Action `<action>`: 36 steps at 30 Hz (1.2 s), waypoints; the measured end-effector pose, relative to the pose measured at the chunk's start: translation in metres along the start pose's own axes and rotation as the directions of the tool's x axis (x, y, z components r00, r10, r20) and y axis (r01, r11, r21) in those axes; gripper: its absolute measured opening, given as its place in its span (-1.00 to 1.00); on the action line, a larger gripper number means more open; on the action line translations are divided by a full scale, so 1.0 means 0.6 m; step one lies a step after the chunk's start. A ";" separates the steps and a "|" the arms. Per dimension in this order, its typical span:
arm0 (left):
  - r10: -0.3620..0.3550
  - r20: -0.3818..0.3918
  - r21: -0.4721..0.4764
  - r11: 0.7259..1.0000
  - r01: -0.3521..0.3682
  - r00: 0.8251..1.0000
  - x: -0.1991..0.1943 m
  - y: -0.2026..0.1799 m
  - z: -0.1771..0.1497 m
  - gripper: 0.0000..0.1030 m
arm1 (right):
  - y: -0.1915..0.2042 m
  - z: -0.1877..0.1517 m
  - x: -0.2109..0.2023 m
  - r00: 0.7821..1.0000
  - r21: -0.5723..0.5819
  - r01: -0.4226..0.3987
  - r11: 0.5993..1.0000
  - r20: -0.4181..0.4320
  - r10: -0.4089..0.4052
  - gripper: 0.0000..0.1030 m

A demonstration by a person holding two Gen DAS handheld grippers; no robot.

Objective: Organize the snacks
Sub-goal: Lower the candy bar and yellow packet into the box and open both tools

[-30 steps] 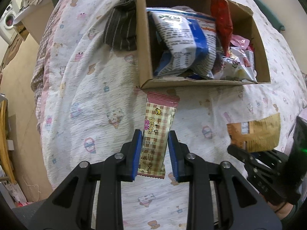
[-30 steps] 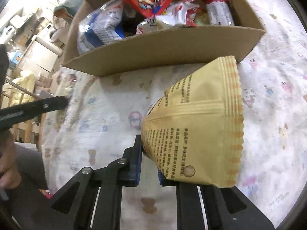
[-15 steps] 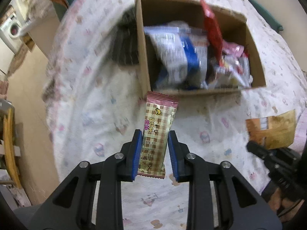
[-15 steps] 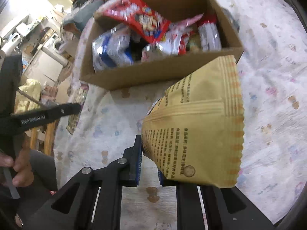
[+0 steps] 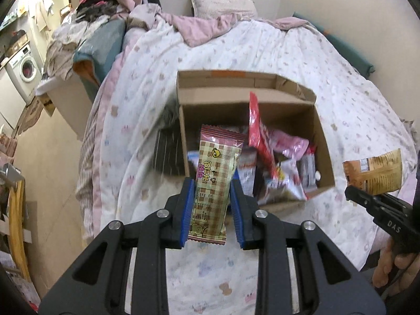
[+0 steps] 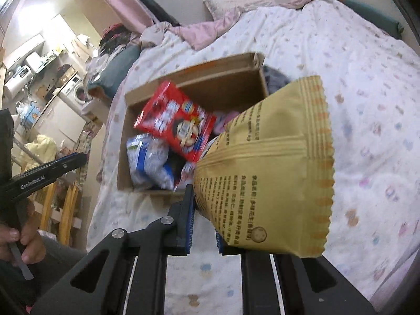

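my left gripper [image 5: 211, 211] clamps the checkered wafer bar [image 5: 213, 185], long axis pointing ahead at the cardboard box [image 5: 324, 141] just beyond, while my right gripper [image 6: 203, 223] pinches the yellow snack pouch [image 6: 270, 173] beside its right wall.

Bed [image 5: 328, 60] covered by a white quilt [image 6: 341, 60] printed with small pastel animals. An open cardboard box [image 5: 324, 141] of snack packets rests directly on the quilt. Beyond the box, toward the wall, lie a rumpled pink blanket [image 5: 199, 29] and a pillow [image 5: 223, 5]. A dark striped cloth [image 5: 168, 147] lies against the box's left wall.
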State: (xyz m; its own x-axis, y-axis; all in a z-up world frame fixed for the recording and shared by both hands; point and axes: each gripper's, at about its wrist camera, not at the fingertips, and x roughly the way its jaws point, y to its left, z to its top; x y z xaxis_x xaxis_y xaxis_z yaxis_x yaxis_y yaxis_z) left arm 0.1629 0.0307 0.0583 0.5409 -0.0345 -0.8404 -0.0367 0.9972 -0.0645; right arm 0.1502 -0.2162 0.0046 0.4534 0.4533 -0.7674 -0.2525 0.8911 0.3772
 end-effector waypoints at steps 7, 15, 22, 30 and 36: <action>0.024 0.021 -0.018 1.000 -0.024 0.999 0.037 0.000 0.051 -0.54 | -0.035 0.062 0.029 0.999 0.040 0.032 0.999 0.013 -0.033 -0.73; 0.007 -0.002 -0.041 0.999 -0.007 1.000 0.092 0.010 0.058 -0.54 | -0.028 0.102 0.115 0.991 -0.033 0.125 0.992 -0.048 -0.127 -0.73; 0.018 -0.013 -0.048 0.999 -0.019 1.000 0.118 0.031 0.060 -0.54 | -0.020 0.109 0.186 0.982 -0.061 0.133 0.989 -0.125 -0.140 -0.58; -0.007 -0.012 -0.033 0.999 0.007 1.000 0.123 0.022 0.060 -0.54 | -0.004 0.118 0.140 1.000 -0.053 0.018 0.998 -0.008 -0.019 0.79; -0.045 0.058 -0.044 0.998 0.047 0.997 0.083 0.004 0.064 -0.54 | -0.049 0.119 0.110 1.000 0.058 0.012 0.998 0.026 -0.013 0.79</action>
State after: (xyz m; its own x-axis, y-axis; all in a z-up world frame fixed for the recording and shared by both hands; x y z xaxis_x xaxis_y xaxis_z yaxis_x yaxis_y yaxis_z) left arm 0.2223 0.0339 0.0370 0.5900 -0.0753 -0.8039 -0.0480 0.9906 -0.1279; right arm 0.2488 -0.2109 -0.0202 0.4790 0.4418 -0.7586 -0.1972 0.8962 0.3975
